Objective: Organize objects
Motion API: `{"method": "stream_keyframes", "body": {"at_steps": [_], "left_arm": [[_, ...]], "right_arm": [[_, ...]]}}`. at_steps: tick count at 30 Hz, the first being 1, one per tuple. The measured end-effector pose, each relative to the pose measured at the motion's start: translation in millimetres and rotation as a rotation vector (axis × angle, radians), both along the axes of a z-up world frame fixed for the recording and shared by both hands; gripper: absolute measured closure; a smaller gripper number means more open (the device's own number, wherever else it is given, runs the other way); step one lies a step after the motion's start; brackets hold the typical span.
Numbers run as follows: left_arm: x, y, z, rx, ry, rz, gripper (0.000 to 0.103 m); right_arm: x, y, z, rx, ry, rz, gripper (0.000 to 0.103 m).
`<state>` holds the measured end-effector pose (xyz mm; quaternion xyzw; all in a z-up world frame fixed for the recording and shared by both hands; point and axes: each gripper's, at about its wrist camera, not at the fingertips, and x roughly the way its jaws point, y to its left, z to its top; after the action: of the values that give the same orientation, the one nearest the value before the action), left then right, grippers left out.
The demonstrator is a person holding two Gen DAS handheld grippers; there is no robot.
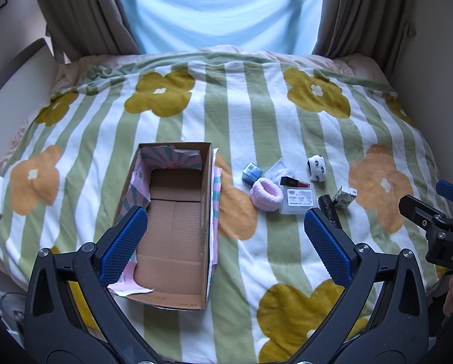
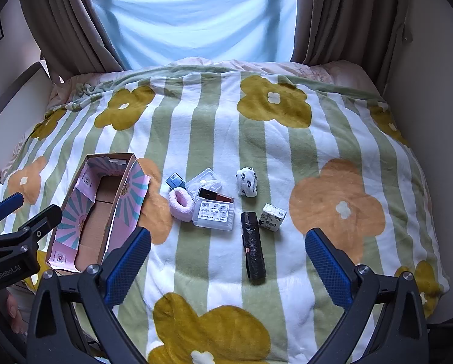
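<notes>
Nothing is packed yet.
Both your left gripper [image 1: 225, 229] and right gripper [image 2: 228, 248] gape empty; the open cardboard box [image 1: 171, 227] holds nothing, and the black rolled bag [image 2: 253, 244] and small items lie at its three o'clock.

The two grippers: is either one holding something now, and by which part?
Nothing is held. The left gripper and right gripper are both open and empty above the blanket.

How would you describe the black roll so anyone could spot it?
On the striped flower blanket, right of the open cardboard box, lies a cluster of small items. The black roll is nearest the camera, the only long dark cylinder there, beside a small patterned white box.
</notes>
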<state>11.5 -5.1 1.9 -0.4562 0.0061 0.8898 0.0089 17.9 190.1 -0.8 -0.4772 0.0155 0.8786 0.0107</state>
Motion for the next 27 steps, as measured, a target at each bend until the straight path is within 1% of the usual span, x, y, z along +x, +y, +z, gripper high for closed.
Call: {"method": "stream_keyframes", "body": {"at_steps": [27], "left_arm": [[-4.7,-1.7,0.0,0.019,0.006,-0.008,0.001]], "right_arm": [[-3.3,-1.7,-0.9,-0.006,-0.001,0.015,0.001]]}}
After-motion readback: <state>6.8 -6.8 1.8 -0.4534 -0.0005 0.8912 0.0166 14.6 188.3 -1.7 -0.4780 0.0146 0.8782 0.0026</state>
